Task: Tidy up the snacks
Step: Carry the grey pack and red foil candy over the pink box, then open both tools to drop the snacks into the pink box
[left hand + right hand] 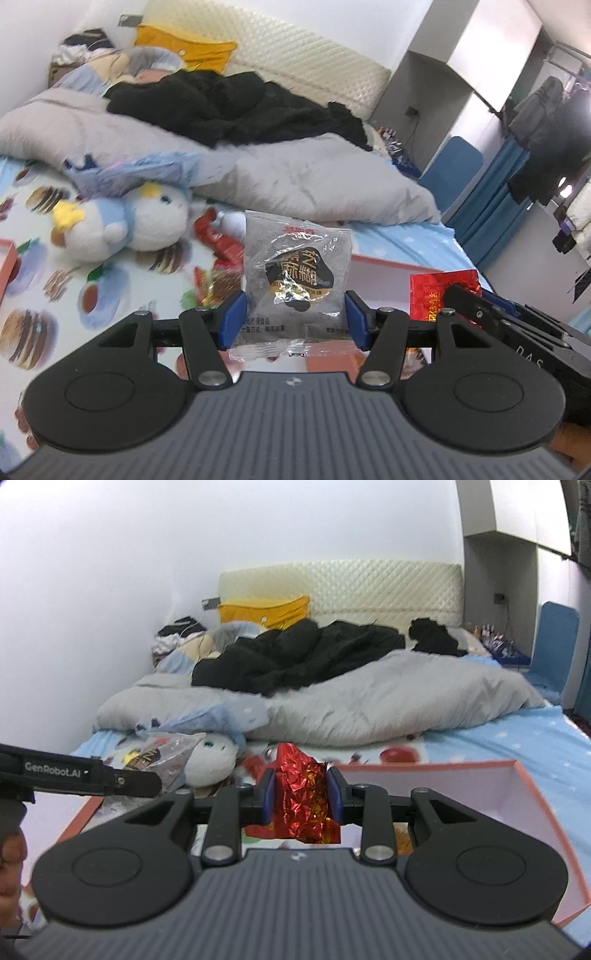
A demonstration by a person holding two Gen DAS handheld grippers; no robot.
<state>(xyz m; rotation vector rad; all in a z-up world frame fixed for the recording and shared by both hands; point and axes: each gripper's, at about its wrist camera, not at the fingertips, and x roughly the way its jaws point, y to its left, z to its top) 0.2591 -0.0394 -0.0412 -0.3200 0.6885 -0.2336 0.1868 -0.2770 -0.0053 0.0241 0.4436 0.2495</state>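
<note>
My left gripper (293, 319) is shut on a grey clear-edged snack packet (295, 273) with a black label, held upright above the bed. My right gripper (300, 795) is shut on a crinkled red foil packet (301, 794). In the left wrist view the red foil packet (439, 295) shows at the right, pinched by the other gripper's black fingers. In the right wrist view the left gripper's arm enters from the left, with the grey packet (162, 760) beside it. Several red loose snacks (218, 243) lie on the patterned sheet.
A pink-rimmed white box (517, 786) sits on the bed under and right of the grippers; another pink-edged box (9, 266) lies at the left. A white and blue plush toy (122, 221) lies ahead. Further back are a grey quilt (388, 701) and black clothes (295, 653).
</note>
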